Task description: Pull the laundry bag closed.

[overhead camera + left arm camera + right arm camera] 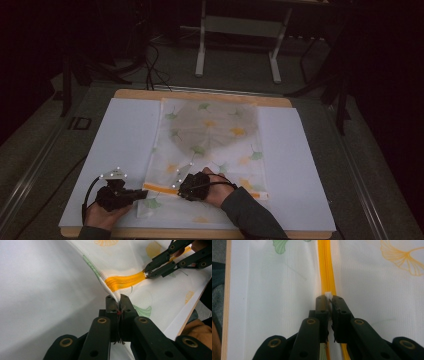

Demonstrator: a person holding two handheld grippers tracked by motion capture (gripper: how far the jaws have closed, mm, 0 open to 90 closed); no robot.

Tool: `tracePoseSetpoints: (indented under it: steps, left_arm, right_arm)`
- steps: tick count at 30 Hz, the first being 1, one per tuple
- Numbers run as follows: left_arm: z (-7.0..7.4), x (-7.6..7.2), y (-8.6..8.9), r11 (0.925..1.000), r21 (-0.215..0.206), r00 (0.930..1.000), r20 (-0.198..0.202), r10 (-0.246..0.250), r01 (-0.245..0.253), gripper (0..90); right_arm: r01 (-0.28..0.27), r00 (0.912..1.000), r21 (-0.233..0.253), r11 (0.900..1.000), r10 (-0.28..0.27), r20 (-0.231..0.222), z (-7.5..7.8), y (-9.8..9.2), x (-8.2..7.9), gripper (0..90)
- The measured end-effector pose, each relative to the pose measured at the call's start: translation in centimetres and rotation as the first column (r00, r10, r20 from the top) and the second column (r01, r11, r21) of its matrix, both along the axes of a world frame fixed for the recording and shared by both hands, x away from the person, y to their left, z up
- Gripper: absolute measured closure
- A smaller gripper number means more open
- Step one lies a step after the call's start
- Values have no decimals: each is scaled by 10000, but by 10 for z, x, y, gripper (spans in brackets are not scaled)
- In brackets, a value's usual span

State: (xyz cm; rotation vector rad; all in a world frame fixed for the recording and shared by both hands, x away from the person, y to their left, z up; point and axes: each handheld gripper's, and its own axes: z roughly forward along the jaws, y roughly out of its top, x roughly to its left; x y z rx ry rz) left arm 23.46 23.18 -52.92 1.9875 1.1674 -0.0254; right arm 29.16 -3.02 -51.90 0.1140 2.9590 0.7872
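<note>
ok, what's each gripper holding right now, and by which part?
Left gripper: shut on the mesh bag, pinching its fabric edge at the end of the orange zipper. Right gripper: shut on the small white zipper pull.

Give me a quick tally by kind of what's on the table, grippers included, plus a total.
Grippers: 2, left gripper, right gripper
Mesh zipper bag: 1
Orange zipper: 1
White mat: 1
Total: 5
</note>
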Motion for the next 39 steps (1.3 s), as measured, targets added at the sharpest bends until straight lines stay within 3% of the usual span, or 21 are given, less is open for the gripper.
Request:
tracePoseSetpoints:
  steps: [39]
  left_arm:
    - [0,0,0,10000,35,10000,45,-4,4,882]
  right_arm:
    - [176,9998,-436,9989,-172,95,3,-29,-3,842]
